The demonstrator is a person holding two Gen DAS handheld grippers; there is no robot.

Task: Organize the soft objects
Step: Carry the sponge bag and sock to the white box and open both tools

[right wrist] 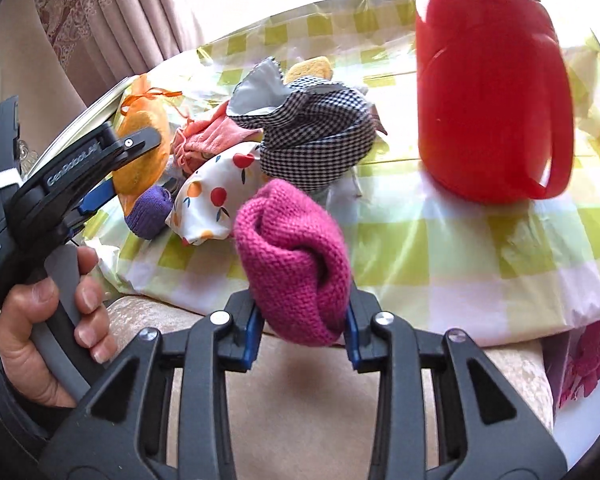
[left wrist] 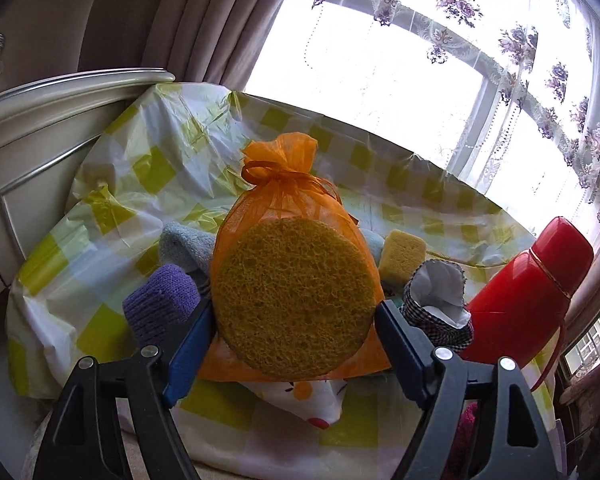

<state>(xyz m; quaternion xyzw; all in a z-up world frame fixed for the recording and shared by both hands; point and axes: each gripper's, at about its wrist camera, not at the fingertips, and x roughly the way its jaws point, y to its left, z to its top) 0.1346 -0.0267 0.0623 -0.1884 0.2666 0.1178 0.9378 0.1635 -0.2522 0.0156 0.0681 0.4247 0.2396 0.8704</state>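
Observation:
My left gripper [left wrist: 294,340] is shut on an orange mesh bag [left wrist: 288,216] that holds a round yellow sponge [left wrist: 296,300], lifted above the checked cloth. It also shows in the right wrist view [right wrist: 144,148]. My right gripper [right wrist: 300,332] is shut on a pink knitted roll [right wrist: 296,256], held over the table's front edge. On the cloth lie a purple knitted roll [left wrist: 162,302], a grey-blue towel [left wrist: 184,246], a yellow sponge block [left wrist: 402,256], a black-and-white checked fabric pouch [right wrist: 320,136], a fruit-print pouch [right wrist: 212,196] and a pink cloth [right wrist: 216,134].
A red thermos jug [right wrist: 488,92] stands at the right of the table on the yellow-green checked plastic cloth [right wrist: 420,240]. A cream headboard [left wrist: 40,140] is at the left, curtains and a window behind. A beige cushion [right wrist: 300,408] lies below my right gripper.

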